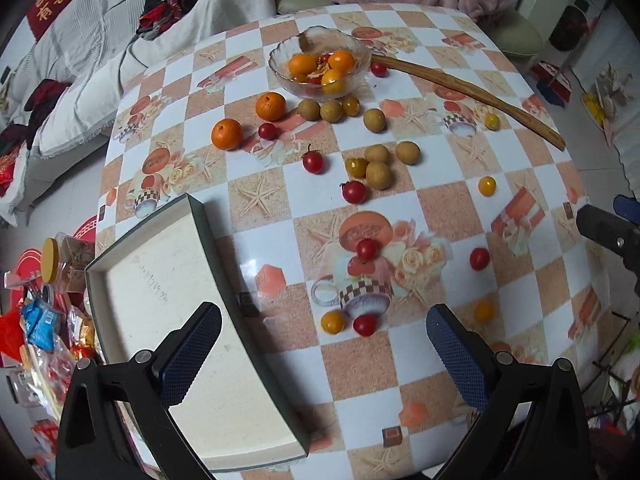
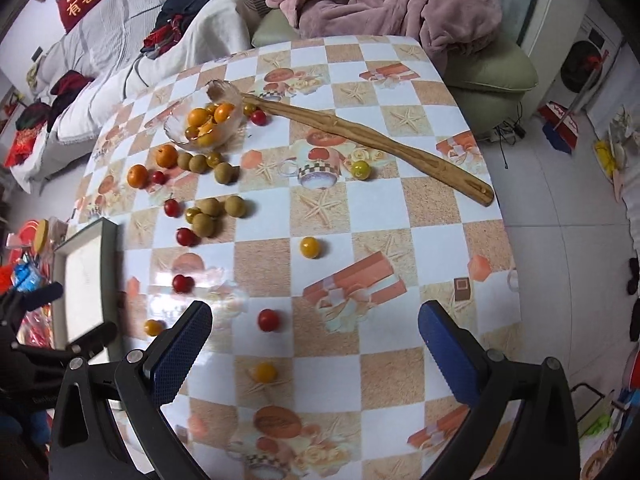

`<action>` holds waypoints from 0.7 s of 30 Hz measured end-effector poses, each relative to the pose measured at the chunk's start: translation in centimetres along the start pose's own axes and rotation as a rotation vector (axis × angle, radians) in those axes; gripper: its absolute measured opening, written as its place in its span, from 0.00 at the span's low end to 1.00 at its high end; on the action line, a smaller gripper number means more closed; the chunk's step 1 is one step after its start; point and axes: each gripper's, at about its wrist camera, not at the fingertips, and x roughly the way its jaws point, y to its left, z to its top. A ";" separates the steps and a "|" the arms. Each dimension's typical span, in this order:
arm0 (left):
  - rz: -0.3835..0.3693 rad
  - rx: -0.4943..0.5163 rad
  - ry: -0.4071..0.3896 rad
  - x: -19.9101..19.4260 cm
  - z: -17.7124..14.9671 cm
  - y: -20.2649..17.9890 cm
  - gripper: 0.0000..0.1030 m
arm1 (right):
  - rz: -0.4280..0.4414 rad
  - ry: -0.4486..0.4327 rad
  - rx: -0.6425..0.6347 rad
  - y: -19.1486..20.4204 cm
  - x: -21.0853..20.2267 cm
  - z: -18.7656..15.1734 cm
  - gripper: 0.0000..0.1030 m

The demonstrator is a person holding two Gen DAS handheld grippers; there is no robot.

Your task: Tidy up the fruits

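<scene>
Your left hand-held gripper (image 1: 323,354) hangs wide open and empty over the near edge of the table (image 1: 440,208), with the shallow empty tray (image 1: 168,280) under its left finger at the near left corner. Your right hand-held gripper (image 2: 315,338) is just as wide open and holds nothing. Closest to it lie a yellow cherry tomato (image 2: 265,372) and a red cherry tomato (image 2: 268,320). Nearest the left one sit a yellow and red pair (image 1: 350,323). Toward the middle of the table, brown longans (image 1: 379,175) cluster with more tomatoes. Further back two mandarins (image 1: 248,120) rest just beside the glass bowl (image 1: 280,56), which already holds several orange fruits near the far edge. A long wooden stick (image 2: 360,136) runs from the bowl to the right edge.

You seem to be between picks, sorting barely begun. Next, I'd judge, lower one gripper around a near tomato, squarely, since it will roll
</scene>
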 end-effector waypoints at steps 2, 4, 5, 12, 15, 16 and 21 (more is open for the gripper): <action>-0.020 -0.005 0.006 -0.3 -0.3 0.4 1.00 | -0.001 0.017 0.006 0.3 -0.5 0.0 1.00; -0.042 -0.006 0.011 -0.6 -0.5 0.6 1.00 | 0.001 0.030 0.003 0.6 -0.8 -0.2 1.00; -0.047 -0.004 0.006 -0.9 -0.6 0.5 1.00 | 0.001 0.035 0.002 0.7 -0.9 -0.2 1.00; -0.021 -0.009 -0.020 -2.0 -0.7 1.0 1.00 | -0.019 0.069 0.001 1.3 -1.2 -1.2 1.00; -0.036 -0.014 -0.007 -1.9 -0.9 1.2 1.00 | -0.018 0.067 -0.001 1.4 -1.4 -1.2 1.00; -0.038 -0.012 -0.008 -1.9 -1.0 1.2 1.00 | -0.019 0.066 -0.002 1.4 -1.5 -1.2 1.00; -0.042 -0.009 -0.020 -2.4 -1.1 1.0 1.00 | -0.020 0.066 -0.005 1.7 -1.8 -1.1 1.00</action>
